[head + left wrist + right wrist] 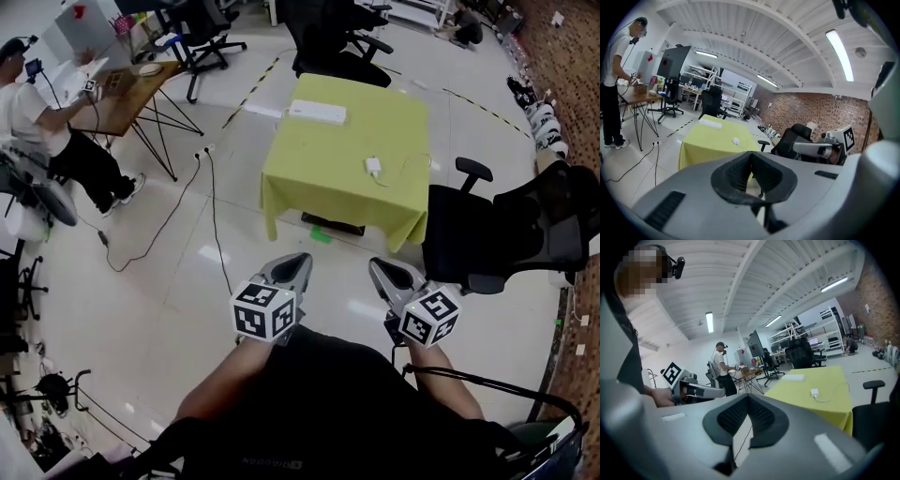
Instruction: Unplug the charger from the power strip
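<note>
Small white charger (pixel 373 167), thin white cable looping right, lying on yellow-green table (pixel 319 164), right of centre, well apart from long white power strip (pixel 317 112) at far edge. Left gripper (pixel 300 257) and right gripper (pixel 376 263): jaws clenched, empty.

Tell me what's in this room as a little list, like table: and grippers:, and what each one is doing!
table: covered in yellow-green cloth
power strip: white, at the table's far edge
charger: white, lying apart from the power strip
left gripper: shut, empty, well short of the table
right gripper: shut, empty, well short of the table
chair: black, right of the table
person: at a wooden desk, far left
</note>
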Demonstrator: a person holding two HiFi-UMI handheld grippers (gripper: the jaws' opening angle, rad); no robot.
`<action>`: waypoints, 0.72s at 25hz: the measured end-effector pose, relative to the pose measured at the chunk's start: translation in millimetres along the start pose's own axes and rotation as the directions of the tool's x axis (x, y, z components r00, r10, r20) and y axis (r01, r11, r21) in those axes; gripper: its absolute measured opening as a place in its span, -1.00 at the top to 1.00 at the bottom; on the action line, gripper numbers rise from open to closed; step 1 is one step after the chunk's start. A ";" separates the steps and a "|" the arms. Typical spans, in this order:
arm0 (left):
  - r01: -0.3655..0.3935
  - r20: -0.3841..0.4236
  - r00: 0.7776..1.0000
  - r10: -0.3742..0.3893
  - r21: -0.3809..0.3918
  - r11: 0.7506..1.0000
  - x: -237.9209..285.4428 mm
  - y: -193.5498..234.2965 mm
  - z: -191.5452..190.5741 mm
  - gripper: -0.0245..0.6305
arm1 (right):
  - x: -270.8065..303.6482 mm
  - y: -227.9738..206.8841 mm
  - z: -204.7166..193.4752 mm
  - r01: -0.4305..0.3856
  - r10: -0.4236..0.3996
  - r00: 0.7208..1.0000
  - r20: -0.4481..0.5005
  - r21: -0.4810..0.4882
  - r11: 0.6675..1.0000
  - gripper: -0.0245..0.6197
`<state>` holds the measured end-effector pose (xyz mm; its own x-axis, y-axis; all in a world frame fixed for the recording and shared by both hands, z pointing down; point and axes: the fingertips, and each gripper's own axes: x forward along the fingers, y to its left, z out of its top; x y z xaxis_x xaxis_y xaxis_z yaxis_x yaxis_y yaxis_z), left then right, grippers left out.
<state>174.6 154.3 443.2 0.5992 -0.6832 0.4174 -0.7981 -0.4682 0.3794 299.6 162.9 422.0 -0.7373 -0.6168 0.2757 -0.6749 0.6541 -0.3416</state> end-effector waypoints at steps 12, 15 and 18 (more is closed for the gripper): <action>0.072 -0.072 0.995 -0.068 0.058 0.996 -30.7 2.5 -16.1 0.91 | -4.8 39.1 -33.2 0.086 -0.086 0.996 -0.002 0.067 0.994 0.92; 0.083 -0.096 0.992 -0.077 0.063 0.995 -46.4 22.2 -19.9 0.91 | 12.8 55.0 -34.9 0.100 -0.101 0.995 -0.001 0.066 0.993 0.92; 0.087 -0.116 0.990 -0.080 0.055 0.995 -57.1 43.6 -21.4 0.91 | 31.2 66.9 -33.2 0.113 -0.114 0.993 0.012 0.074 0.991 0.92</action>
<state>106.9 184.9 453.5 0.6645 -0.5740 0.4785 -0.7453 -0.5560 0.3680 230.4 202.0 437.6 -0.6549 -0.6929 0.3018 -0.7499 0.5461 -0.3735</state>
